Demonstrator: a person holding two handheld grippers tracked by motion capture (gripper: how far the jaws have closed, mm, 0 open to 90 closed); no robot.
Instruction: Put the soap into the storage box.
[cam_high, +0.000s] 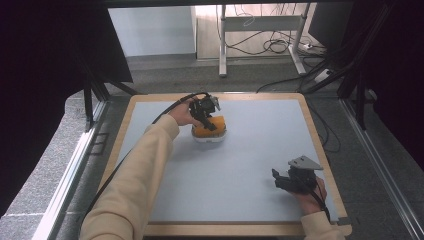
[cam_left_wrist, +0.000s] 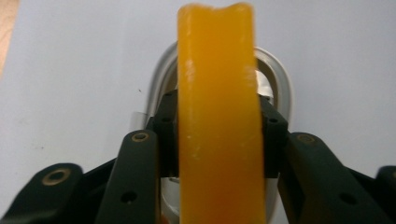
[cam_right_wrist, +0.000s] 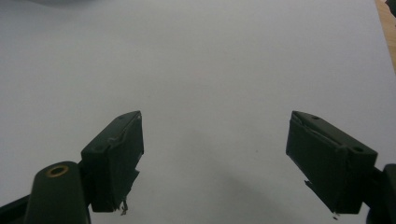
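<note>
the left gripper (cam_left_wrist: 217, 135) is clamped on an orange block (cam_left_wrist: 217, 116), held over a white dish (cam_high: 209, 138) at the table's (cam_high: 260, 150) far middle. the right gripper (cam_right_wrist: 215, 158) hangs wide apart above the bare near-right surface, holding nothing.

Even, soft light covers the pale table (cam_high: 260, 150); around it the edges fall dark. Close up, the orange piece (cam_left_wrist: 217, 116) blurs.

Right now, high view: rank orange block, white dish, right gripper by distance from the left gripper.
1. orange block, clamped in the left gripper.
2. white dish, directly under the block.
3. right gripper, near right corner of the table.
</note>
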